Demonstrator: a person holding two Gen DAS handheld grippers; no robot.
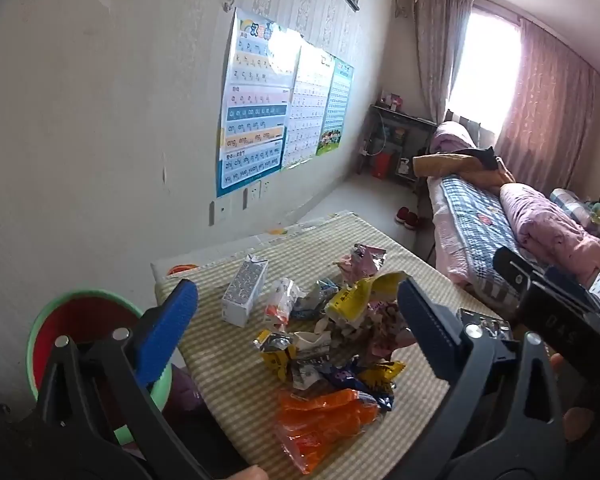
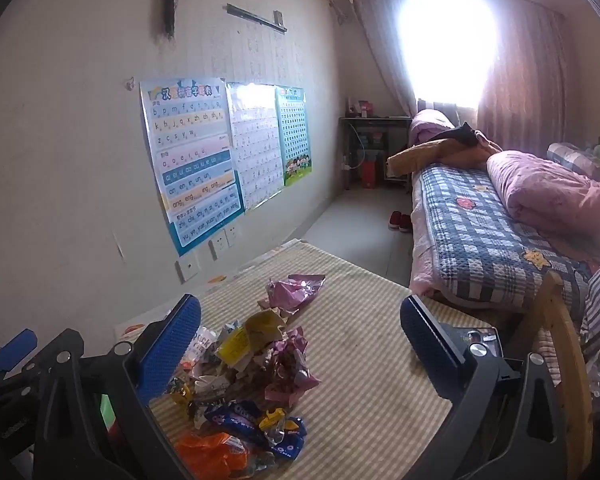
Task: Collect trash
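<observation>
A pile of crumpled snack wrappers lies on a table with a striped cloth. A grey-white drink carton stands at the pile's far left. An orange wrapper lies nearest me. A pink wrapper sits at the far side. My left gripper is open and empty above the pile. My right gripper is open and empty above the same pile; the pink wrapper and the orange wrapper show there too. The right gripper's body shows at the right of the left view.
A green bin with a red liner stands left of the table by the wall. A bed with a checked cover and pink quilts runs along the right. A small dark object lies on the table's right side. A wooden chair back is at right.
</observation>
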